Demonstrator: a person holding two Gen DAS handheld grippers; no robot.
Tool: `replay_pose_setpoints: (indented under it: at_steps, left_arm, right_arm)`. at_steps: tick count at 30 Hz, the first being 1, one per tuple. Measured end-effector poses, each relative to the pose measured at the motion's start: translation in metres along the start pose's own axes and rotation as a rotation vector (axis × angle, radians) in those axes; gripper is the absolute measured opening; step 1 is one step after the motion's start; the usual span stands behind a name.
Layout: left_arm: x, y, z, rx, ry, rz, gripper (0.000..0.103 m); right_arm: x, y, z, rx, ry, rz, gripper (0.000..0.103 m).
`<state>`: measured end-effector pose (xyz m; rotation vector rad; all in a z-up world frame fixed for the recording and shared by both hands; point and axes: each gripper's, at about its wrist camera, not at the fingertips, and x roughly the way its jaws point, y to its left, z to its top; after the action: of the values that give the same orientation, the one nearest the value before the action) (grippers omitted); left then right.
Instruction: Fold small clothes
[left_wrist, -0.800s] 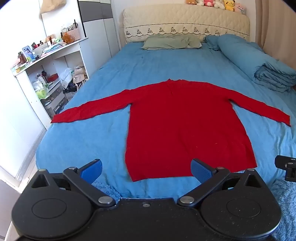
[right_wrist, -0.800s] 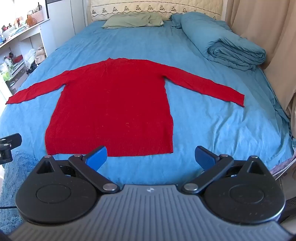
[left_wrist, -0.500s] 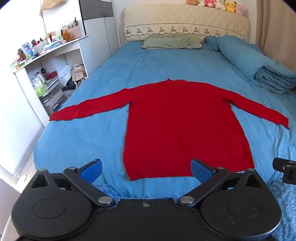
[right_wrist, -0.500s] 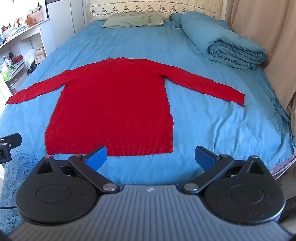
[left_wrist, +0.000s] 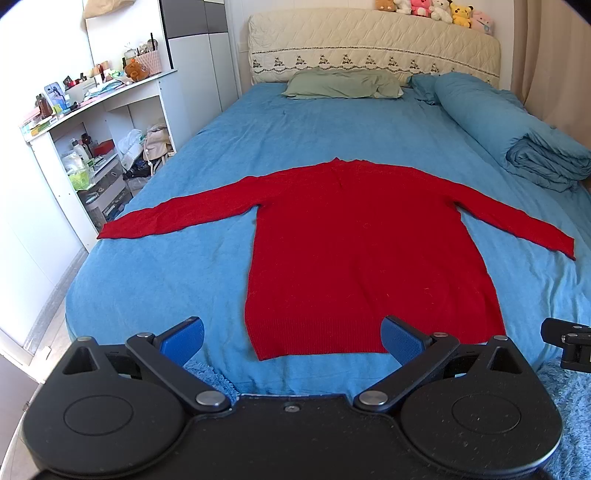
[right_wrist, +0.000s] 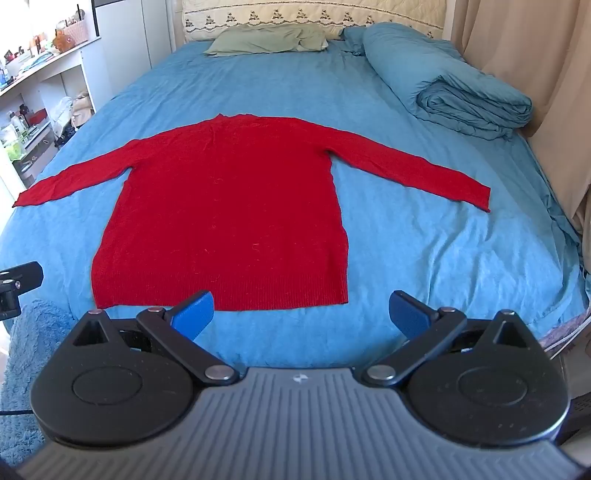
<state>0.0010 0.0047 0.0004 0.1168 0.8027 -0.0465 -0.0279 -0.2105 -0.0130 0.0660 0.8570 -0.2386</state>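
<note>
The left gripper (left_wrist: 291, 338) hangs wide open and empty at the foot of the bed (left_wrist: 192, 258), its fingers framing the near left part of the hem. The right gripper (right_wrist: 301, 310) is likewise spread wide, holding nothing, just short of the hem's right half.

The sweater (left_wrist: 354, 254) lies flat and fully spread on the bed, collar away, both sleeves out to the sides. No fold is made yet; this looks like the approach before the first grasp. The next move probably calls for reaching a sleeve or hem corner and pinching a single layer, though which one is unclear.

Against the earlier frames, the left view has crept slightly forward and down; the right view hardly differs. The sweater is unmoved.
</note>
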Motion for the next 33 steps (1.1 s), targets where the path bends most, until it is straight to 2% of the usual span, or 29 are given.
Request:
replay_pose_setpoints:
  at_steps: [33]
  left_arm:
    - [-0.0012,0.0009,0.0013,-0.006,0.003,-0.004,0.103]
  right_arm:
    - [0.0013,0.0028,-0.0006,-0.007,0.004,0.000,0.103]
